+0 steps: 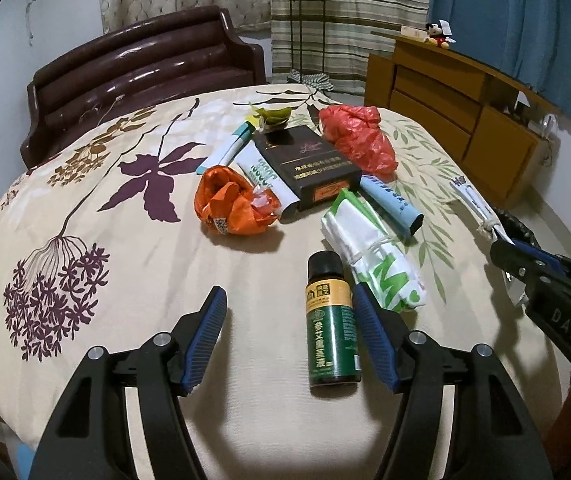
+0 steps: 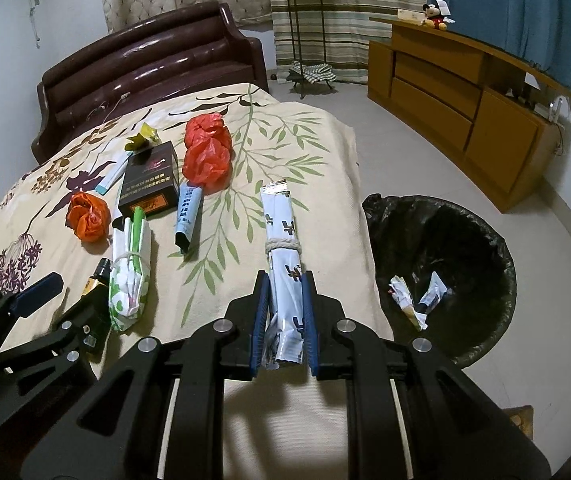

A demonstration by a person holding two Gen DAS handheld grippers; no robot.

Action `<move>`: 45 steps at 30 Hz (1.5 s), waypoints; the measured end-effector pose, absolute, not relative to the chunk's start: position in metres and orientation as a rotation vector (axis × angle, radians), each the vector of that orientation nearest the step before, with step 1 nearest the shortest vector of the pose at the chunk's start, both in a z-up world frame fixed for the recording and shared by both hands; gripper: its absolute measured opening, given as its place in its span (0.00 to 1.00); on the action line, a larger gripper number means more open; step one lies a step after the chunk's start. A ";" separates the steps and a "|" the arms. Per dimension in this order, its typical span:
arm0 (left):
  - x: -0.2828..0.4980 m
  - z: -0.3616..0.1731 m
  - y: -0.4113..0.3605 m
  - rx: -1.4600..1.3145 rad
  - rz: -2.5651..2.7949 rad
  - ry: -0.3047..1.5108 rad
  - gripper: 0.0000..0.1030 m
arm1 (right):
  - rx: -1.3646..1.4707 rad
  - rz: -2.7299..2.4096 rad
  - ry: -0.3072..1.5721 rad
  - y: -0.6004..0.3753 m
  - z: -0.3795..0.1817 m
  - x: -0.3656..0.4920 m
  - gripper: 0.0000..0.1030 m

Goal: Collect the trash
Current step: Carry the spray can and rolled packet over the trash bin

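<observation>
Trash lies on a floral bedspread (image 1: 85, 208). My left gripper (image 1: 289, 308) is open around a small green-and-yellow bottle (image 1: 330, 320) lying on the bed; the bottle sits close to the right finger. My right gripper (image 2: 284, 284) is shut on a white wrapper roll tied with string (image 2: 281, 236), held over the bed's right edge. It shows at the right of the left wrist view (image 1: 475, 204). A bin with a black liner (image 2: 441, 276) stands on the floor to the right of the bed, with a few scraps inside.
Also on the bed: an orange bag (image 1: 233, 204), a red bag (image 1: 359, 140), a dark box (image 1: 305, 164), a green-white folded bag (image 1: 373, 248), blue-white tubes (image 1: 393, 204) and a green wrapper (image 1: 273, 116). A wooden dresser (image 2: 465, 104) stands at the right, a headboard (image 2: 149, 64) behind.
</observation>
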State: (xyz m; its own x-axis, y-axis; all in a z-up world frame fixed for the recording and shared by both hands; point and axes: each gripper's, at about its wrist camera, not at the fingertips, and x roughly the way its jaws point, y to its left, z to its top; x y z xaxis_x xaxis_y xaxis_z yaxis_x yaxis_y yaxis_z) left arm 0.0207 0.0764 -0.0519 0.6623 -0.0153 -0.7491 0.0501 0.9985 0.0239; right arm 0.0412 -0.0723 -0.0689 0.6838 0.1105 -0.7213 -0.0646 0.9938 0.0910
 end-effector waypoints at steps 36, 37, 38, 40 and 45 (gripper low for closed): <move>0.026 -0.009 0.031 0.039 -0.185 0.684 0.24 | 0.074 -0.001 0.751 -0.112 -0.056 0.038 0.16; 0.029 -0.009 0.025 0.043 -0.197 0.681 0.24 | 0.078 -0.016 0.749 -0.118 -0.056 0.039 0.16; 0.031 -0.008 0.021 0.046 -0.205 0.679 0.24 | 0.083 -0.035 0.747 -0.126 -0.056 0.040 0.16; 0.036 -0.007 0.009 0.056 -0.227 0.672 0.24 | 0.091 -0.061 0.746 -0.137 -0.056 0.042 0.16; 0.050 -0.008 -0.022 0.085 -0.274 0.673 0.24 | 0.103 -0.127 0.740 -0.165 -0.058 0.047 0.16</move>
State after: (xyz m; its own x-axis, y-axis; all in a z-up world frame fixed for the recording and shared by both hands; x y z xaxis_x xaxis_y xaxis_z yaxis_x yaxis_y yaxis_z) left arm 0.0503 -0.0222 -0.0084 0.7477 -0.2227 -0.6255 0.2770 0.9608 -0.0108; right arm 0.0471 -0.1648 -0.0583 0.7310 -0.0789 -0.6778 0.1516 0.9873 0.0485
